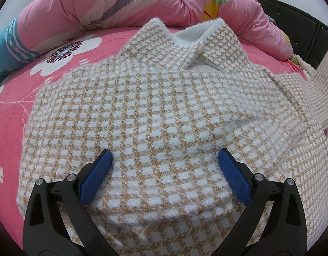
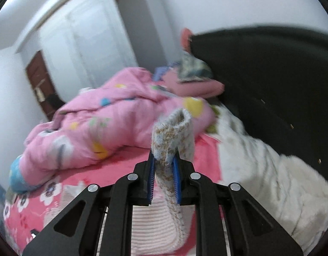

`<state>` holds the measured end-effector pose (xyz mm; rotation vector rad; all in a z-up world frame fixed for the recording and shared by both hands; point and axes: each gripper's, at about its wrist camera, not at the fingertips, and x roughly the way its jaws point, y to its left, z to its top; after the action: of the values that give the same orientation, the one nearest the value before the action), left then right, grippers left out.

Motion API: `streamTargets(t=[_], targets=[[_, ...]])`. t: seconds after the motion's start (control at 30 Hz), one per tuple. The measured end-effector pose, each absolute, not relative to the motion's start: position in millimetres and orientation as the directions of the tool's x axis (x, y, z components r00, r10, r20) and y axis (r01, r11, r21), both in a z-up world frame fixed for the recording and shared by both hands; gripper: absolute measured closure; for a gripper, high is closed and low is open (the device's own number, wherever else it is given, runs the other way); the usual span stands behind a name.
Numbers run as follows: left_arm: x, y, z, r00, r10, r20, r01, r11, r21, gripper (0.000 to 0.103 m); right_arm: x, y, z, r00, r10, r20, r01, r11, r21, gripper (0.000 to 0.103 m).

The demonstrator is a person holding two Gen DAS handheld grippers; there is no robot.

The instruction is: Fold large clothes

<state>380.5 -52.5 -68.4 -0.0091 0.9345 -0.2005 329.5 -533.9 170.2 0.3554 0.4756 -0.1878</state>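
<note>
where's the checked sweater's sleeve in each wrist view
Left wrist view: the sleeve rises as a blurred strip at the right edge, lifted off the sweater body.
Right wrist view: the sleeve stands centre frame, pinched in the right gripper, whose jaws are shut on it.
Shared landmark: the pink quilt at the back of the bed.

The sweater [image 1: 155,111] is fuzzy checked knit; the bed sheet [image 1: 12,115] soft matt fleece; the quilt [image 1: 78,2] smooth cotton; each claw [image 1: 165,166] matt black plastic with textured blue pads [image 1: 95,179]
</note>
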Motion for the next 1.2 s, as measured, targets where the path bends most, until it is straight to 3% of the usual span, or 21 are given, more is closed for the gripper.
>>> streamTargets(t=[0.3, 0.63, 0.8, 1.0, 1.2], targets=[[373, -28, -51, 0.6, -0.211, -0.772, 0.128, 0.977, -0.168, 0.007, 339, -438, 230, 0.909, 0.053, -0.414, 0.072, 0.957, 0.28, 0.088], [351, 14, -26, 0.637, -0.17, -0.752, 0.086, 0.985, -0.15, 0.008, 368, -347, 237, 0.895, 0.189, -0.405, -0.054, 0.945, 0.323, 0.088], [338, 31, -24, 0.634, -0.181, -0.752, 0.076, 0.982, -0.172, 0.025, 380, -286, 229, 0.874, 0.273, -0.401, -0.13, 0.928, 0.349, 0.088], [322, 51, -27, 0.63, -0.207, -0.748, 0.08, 0.976, -0.203, 0.037, 392, -204, 197, 0.836, 0.347, -0.425, -0.205, 0.916, 0.345, 0.088], [309, 66, -31, 0.621, -0.233, -0.748, 0.075, 0.968, -0.239, 0.046, 403, -111, 129, 0.749, 0.38, -0.543, -0.265, 0.923, 0.28, 0.088]])
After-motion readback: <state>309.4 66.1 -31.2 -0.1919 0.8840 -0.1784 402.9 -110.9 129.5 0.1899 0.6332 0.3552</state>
